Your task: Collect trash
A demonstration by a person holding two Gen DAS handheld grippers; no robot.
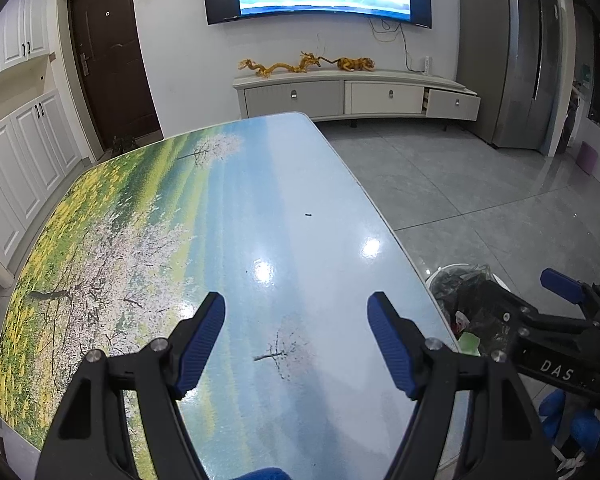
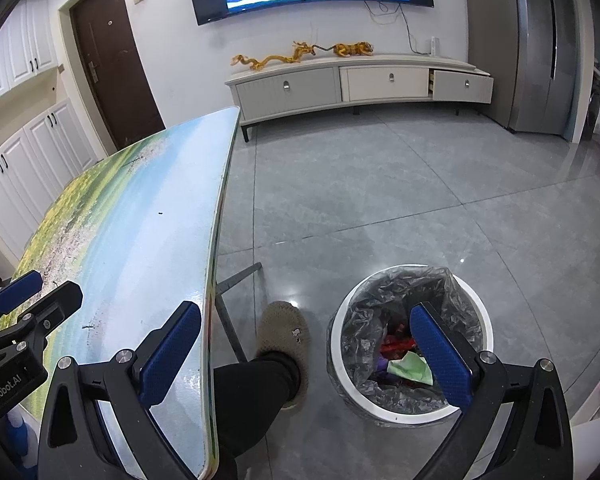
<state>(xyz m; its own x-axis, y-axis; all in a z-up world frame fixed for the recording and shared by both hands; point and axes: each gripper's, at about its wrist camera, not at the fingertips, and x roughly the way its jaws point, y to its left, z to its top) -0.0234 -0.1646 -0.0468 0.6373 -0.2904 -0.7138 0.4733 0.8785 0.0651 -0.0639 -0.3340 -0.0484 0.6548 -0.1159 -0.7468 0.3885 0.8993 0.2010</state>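
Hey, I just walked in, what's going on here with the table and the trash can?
A person is clearing trash with a two-finger gripper in each hand. Both the left gripper and the right gripper are open and empty. The left one hangs over the glossy landscape-print table, where only a tiny dark speck shows. The right one is out past the table's edge, above the floor and the white trash can, whose black bag already holds red and green scraps.
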